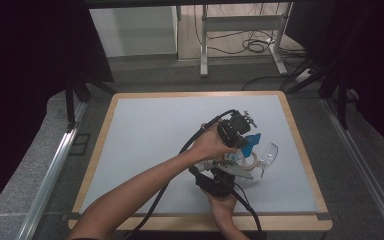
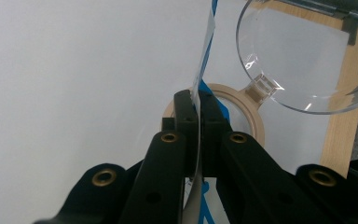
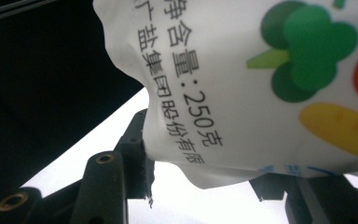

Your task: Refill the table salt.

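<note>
Now left claw [image 2: 198, 116] pinches the packet's [image 2: 204, 56] edge between its jaws.

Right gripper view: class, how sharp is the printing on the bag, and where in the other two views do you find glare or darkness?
Right gripper view: the bag sits very close, its black print readable but soft. Left gripper view: the clear plastic scoop carries bright glints along its rim, and the near jaws are blurred. High view: the blue-grey table top is evenly lit, while both upper corners fall into black.
</note>
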Tool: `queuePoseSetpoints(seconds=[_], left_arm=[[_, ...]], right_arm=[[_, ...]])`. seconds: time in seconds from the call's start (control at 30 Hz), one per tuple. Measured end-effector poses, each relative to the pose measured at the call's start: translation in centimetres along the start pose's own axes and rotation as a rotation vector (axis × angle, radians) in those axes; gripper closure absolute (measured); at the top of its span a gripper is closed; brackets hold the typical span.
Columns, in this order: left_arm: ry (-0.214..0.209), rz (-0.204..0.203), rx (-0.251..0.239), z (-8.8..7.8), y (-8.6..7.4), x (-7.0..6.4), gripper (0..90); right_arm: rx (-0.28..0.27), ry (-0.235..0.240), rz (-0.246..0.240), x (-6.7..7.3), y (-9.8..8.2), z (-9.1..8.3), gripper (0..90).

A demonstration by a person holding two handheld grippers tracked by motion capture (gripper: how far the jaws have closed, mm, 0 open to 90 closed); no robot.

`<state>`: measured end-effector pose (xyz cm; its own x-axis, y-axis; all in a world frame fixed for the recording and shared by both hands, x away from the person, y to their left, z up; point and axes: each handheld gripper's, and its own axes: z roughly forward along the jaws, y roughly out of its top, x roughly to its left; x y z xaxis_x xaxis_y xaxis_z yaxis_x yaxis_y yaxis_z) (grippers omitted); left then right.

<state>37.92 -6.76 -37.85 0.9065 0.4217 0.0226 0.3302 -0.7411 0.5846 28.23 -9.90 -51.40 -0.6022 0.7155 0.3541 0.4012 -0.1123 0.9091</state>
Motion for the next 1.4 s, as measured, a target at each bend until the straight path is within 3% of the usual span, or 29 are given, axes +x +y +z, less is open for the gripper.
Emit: queuePoseSetpoints(seconds=[0.87, 1.4], left_arm=[[0.004, 0.006, -0.005, -0.17, 0.07, -0.16, 90.0], [0.015, 0.01, 0.019, -0.37, 0.45, -0.38, 90.0]], right_arm=[[-0.009, -0.004, -0.014, 0.04, 0.06, -0.08, 50.3], [-0.019, 0.013, 0.002, 0.29, 0.32, -0.2, 50.3]])
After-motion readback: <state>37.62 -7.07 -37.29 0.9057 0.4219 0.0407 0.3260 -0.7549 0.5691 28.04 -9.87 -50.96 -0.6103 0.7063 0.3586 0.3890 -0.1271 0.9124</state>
